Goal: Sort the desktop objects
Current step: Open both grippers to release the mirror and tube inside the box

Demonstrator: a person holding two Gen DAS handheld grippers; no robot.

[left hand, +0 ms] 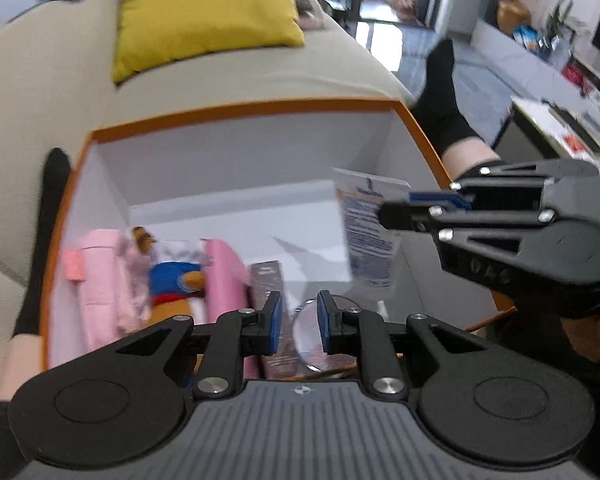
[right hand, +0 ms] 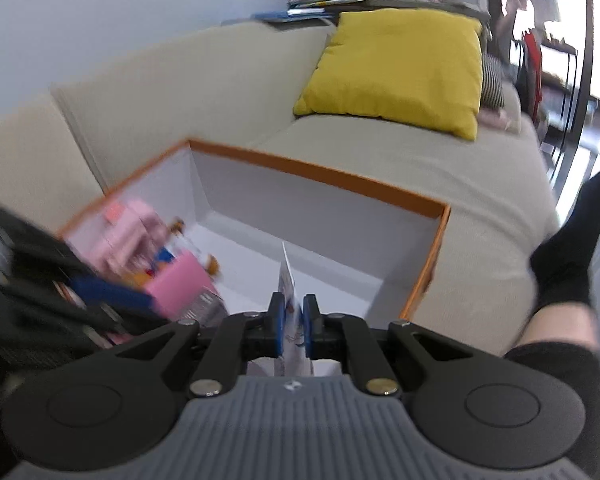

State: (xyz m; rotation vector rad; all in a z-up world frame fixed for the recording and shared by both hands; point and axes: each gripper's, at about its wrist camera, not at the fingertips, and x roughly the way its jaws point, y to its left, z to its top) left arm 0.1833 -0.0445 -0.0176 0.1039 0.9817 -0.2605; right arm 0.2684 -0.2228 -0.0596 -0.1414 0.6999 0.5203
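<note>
My right tool (right hand: 291, 326) pinches the printed card (right hand: 290, 300) edge-on, long axis upright; the orange-rimmed box (right hand: 320, 172) lies directly below-ahead. Left tool (left hand: 298, 322) spread, empty.

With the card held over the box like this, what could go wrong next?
1. The right gripper pinches the card only at one edge, so it may bend or slip out sideways.
2. The card hangs near the box's right wall; released here, it might lean on the wall instead of lying flat.
3. The left gripper, empty, is close below and could be bumped.
</note>
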